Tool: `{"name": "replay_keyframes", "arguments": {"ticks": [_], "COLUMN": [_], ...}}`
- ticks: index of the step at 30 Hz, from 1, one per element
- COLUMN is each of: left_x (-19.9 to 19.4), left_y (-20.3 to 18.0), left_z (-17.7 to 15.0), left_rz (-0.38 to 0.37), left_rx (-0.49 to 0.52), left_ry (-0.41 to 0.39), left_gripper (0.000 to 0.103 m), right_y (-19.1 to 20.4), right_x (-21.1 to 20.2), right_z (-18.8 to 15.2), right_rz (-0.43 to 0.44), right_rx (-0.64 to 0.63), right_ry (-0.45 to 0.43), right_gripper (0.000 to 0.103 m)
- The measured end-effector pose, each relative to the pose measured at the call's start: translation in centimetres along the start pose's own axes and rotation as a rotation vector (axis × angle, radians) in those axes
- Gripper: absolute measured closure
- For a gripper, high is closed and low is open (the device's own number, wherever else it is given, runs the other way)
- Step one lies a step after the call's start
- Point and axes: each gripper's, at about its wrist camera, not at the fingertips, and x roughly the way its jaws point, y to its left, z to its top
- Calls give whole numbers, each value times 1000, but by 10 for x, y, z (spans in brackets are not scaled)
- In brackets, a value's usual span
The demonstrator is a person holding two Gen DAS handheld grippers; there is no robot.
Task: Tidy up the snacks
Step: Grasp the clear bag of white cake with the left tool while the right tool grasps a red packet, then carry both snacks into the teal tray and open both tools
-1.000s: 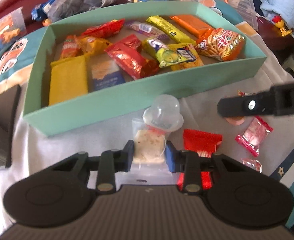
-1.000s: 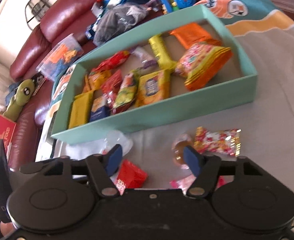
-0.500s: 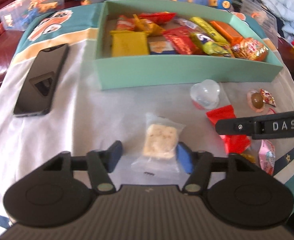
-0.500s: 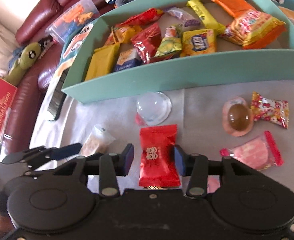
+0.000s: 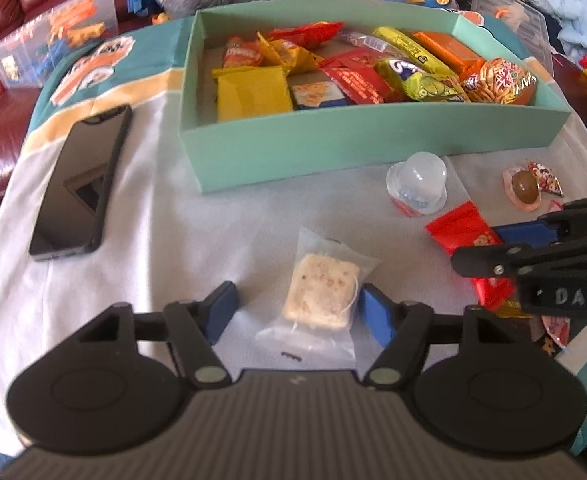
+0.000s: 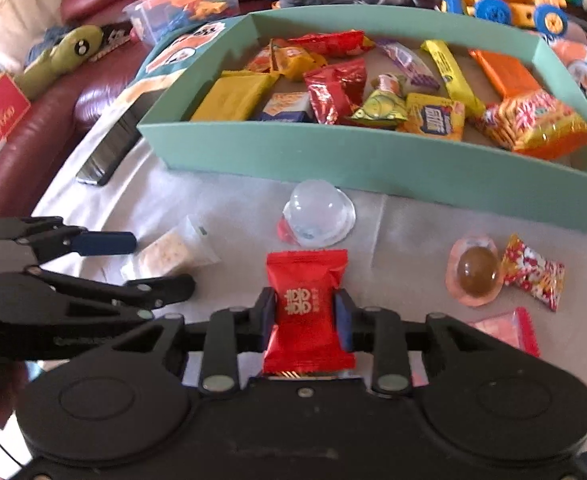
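Our right claw (image 6: pixel 304 320) grips the red candy (image 6: pixel 307 304), our left claw (image 5: pixel 295 312) gapes around the cracker packet (image 5: pixel 319 292); next we lift toward the far box (image 6: pixel 373 160).

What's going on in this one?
A person with a gripper in each hand is sorting loose snacks into the teal box. The right gripper has its fingers closed on a red candy packet. The left gripper is open around a clear-wrapped pale cake on the cloth. A jelly cup, a chocolate egg and other sweets are outside the box.
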Motion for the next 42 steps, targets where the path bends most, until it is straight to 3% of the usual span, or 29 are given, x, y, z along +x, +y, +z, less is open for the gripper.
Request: {"name": "replay_keyframes", "arguments": {"ticks": [1,2,9,14,21,31,42], "left_x": [-2,-3,-9,-29,-50,-30,18], "left_y": [-1,-1,10,6,1,-2,-2], "left_z": [1,2,4,12,51,134,203], "left_rz": [1,1,-49,-67,-101,-79,-67], "left_rx": [9,7,-97,-91,-76,-36,-30], "left_ry": [-8,-9,13,-22,-101,-174,-181], "left_gripper": [70,72,72,72,72,72,72], "right_y": [0,-1,-30,-41,-51,-71,-78], "right_x": [0,0,-10,-19,-39,-30,13], "right_z": [0,1,5,7,27,110,179], "right_rz": [0,0,15,37,79,92,103], "right_rx": [0,12,106,129,151,178,201], "right_ry": [0,-5,-33,-57,-126,-220,-228], "right_gripper": [73,73,73,73,73,73,73]}}
